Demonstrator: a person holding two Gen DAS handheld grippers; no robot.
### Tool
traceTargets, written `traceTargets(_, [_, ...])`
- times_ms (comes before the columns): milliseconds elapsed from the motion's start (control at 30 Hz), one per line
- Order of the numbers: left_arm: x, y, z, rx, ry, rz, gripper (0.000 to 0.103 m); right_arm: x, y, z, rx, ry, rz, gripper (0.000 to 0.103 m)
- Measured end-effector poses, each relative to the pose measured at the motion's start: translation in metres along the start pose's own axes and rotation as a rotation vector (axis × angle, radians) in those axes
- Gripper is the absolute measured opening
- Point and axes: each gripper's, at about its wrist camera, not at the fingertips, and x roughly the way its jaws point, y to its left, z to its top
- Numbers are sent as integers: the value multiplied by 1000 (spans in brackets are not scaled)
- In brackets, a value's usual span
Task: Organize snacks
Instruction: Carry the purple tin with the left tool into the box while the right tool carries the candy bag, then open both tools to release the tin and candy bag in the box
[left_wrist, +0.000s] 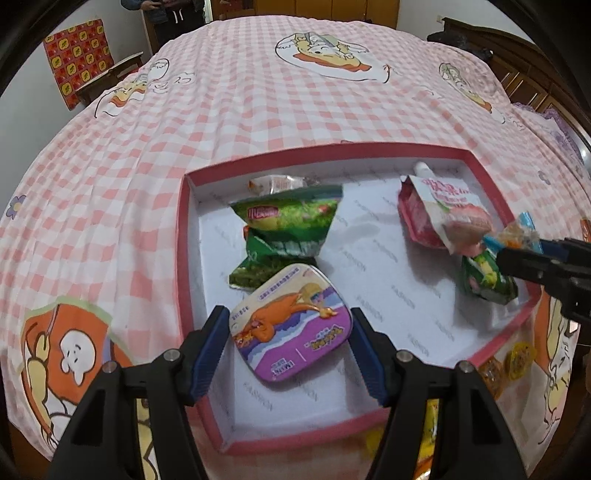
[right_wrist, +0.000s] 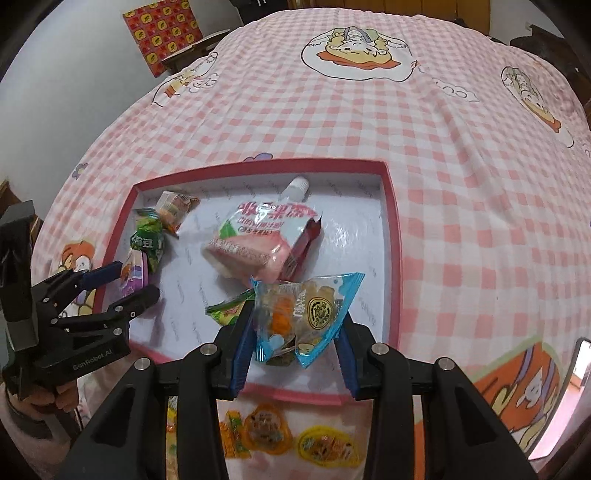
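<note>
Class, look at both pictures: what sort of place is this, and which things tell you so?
Most likely a bedroom at home: a pink-and-white checked cartoon bedsheet covers a wide bed, dark wooden furniture stands behind it, and a shallow pink-rimmed cardboard box of snacks lies on the sheet.

Black tool (left_wrist: 290, 345), blue pads, perhaps pale sleeve.

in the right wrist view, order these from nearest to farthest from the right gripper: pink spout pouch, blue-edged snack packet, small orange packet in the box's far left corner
1. blue-edged snack packet, between the right gripper pads
2. pink spout pouch, mid-box
3. small orange packet, far left corner
</note>
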Motion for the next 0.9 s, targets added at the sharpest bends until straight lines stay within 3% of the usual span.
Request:
traceTargets(367, [11, -6, 7, 42, 18, 15, 69, 19, 0, 19, -8, 19, 2, 41])
traceTargets(900, [21, -6, 25, 6, 72, 10, 69, 33, 1, 36, 11, 65, 16, 42])
